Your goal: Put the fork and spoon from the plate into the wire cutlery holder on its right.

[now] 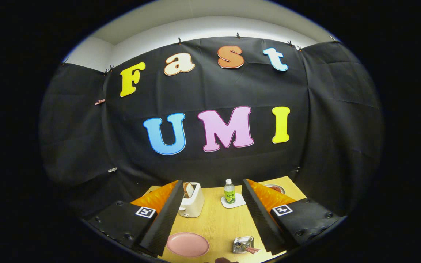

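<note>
Gripper [212, 215] fingers spread wide, holding nothing, above a wooden table [217, 223]. Between them, low: a round pink plate [187, 244] and, to its right, the wire cutlery holder [242, 244] with pink-handled cutlery [251, 250]. Beyond: white toaster [191, 204], bottle [229, 191].

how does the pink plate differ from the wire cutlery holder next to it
The pink plate is flat, round and bare on top; the wire cutlery holder is a smaller, shiny metal container with pink-handled cutlery in it. The plate lies near one finger, the holder near the other. Both rest on the wooden table, between the open fingers of the gripper.
</note>
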Motion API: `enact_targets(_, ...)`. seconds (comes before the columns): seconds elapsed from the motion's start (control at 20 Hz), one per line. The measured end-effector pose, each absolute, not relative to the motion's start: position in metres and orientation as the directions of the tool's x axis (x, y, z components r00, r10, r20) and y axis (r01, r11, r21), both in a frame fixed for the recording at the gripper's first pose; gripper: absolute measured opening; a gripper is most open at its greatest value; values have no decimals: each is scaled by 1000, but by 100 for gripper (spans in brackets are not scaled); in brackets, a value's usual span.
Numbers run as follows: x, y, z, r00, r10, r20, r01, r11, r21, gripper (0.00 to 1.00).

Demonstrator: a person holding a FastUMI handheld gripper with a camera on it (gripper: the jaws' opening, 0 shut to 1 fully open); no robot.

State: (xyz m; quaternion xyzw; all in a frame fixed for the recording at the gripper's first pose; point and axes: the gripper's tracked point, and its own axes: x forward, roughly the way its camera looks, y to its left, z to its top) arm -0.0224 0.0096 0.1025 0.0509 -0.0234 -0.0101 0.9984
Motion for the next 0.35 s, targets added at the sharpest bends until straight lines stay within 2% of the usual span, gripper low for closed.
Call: enact_targets(0.35,-18,-18,73,995,-45,88,36,995,94,99)
